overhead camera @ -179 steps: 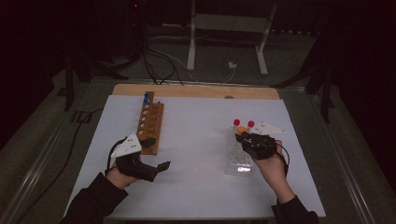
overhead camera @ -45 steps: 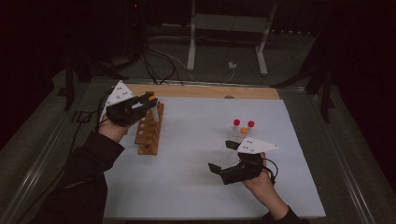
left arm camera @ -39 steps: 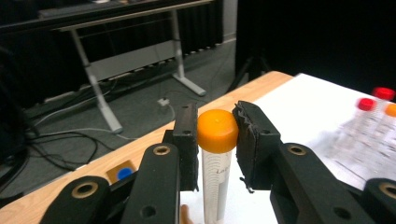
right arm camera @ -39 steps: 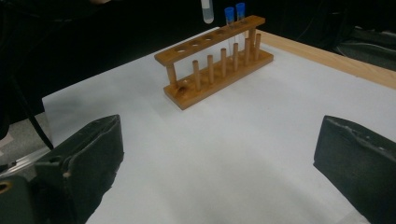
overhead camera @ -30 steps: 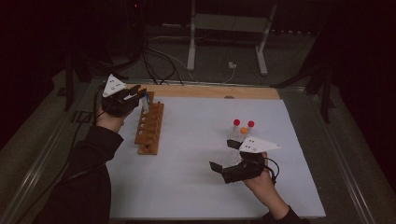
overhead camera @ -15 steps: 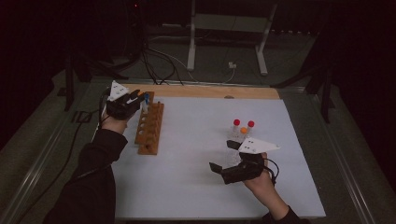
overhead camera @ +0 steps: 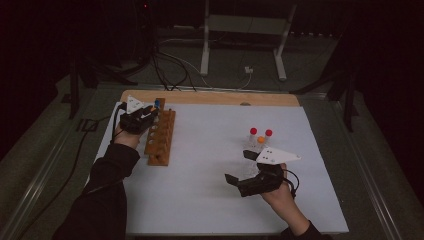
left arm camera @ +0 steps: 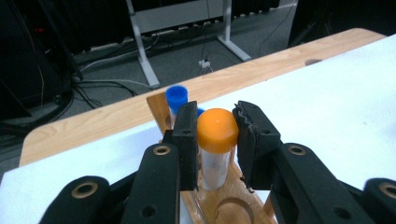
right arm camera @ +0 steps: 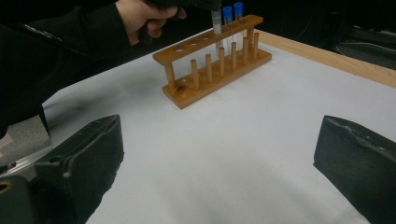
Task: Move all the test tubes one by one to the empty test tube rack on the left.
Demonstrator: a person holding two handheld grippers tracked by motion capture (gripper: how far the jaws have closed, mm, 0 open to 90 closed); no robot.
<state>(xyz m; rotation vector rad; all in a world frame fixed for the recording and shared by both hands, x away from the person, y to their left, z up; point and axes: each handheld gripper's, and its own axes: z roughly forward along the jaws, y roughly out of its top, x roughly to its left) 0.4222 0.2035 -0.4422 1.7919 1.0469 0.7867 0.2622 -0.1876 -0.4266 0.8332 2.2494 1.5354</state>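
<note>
My left gripper (left arm camera: 214, 116) is shut on an orange-capped clear tube (left arm camera: 215, 133), with the pads pressed on its cap. It holds the tube upright over the far end of the wooden rack (overhead camera: 161, 137), next to two blue-capped tubes (right arm camera: 232, 11) standing in it. The held tube (right arm camera: 216, 21) reaches down to the rack's top rail (right arm camera: 205, 39); how deep it sits I cannot tell. In the high view the left gripper (overhead camera: 151, 113) is at the rack's far left end. My right gripper (overhead camera: 241, 167) rests open low over the white mat, with nothing between its jaws (right arm camera: 215, 158).
Two red-capped tubes (overhead camera: 253, 131) and an orange-capped one (overhead camera: 261, 139) stand together just beyond the right gripper. The white mat (overhead camera: 210, 150) lies on a wooden board (overhead camera: 210, 98). Cables and a metal stand's legs (overhead camera: 240, 45) lie on the floor behind the table.
The left hand has come down with the orange-capped tube toward the rack's far end. The right hand has stayed in place with its jaws open.
</note>
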